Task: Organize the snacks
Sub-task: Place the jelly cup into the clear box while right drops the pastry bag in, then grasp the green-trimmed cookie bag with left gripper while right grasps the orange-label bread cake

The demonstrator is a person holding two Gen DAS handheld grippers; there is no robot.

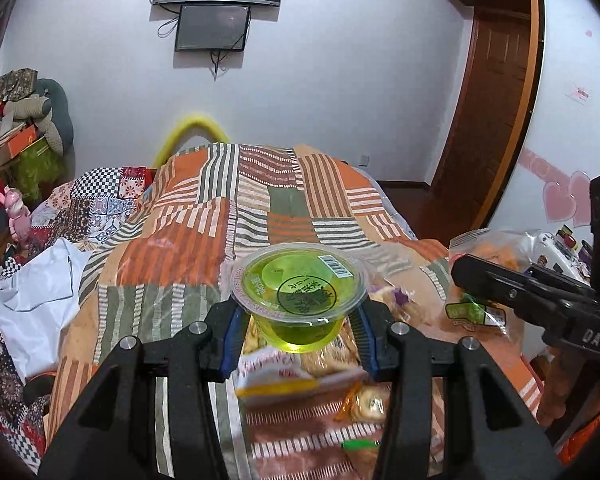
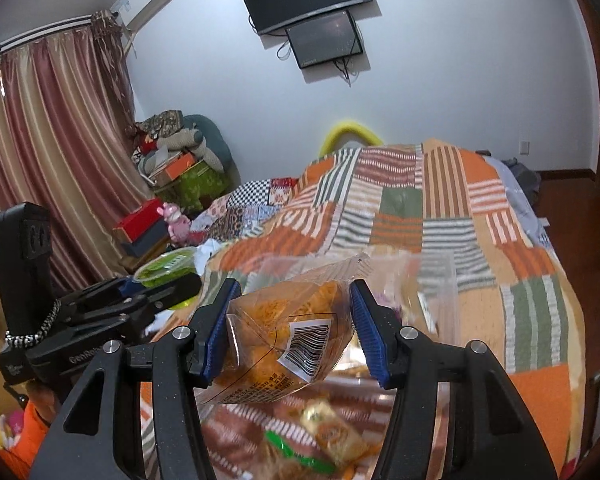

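Observation:
My left gripper (image 1: pixel 298 324) is shut on a clear cup of green jelly (image 1: pixel 300 284) with a barcode lid and holds it above the patchwork bed; the cup also shows in the right wrist view (image 2: pixel 168 266). My right gripper (image 2: pixel 294 328) is shut on a clear bag of orange snacks (image 2: pixel 288 332) with a barcode label, lifted off the bed; the bag also shows in the left wrist view (image 1: pixel 484 248). Loose snack packets (image 1: pixel 284 376) lie on the quilt under both grippers, and several more show in the right wrist view (image 2: pixel 324 436).
The striped patchwork quilt (image 1: pixel 268 208) covers the bed. A white cloth (image 1: pixel 36 300) and a pink toy (image 1: pixel 18 216) lie at the left. Boxes and cushions pile in the corner (image 2: pixel 176 160) by the curtain. A wooden door (image 1: pixel 488 92) stands at the right.

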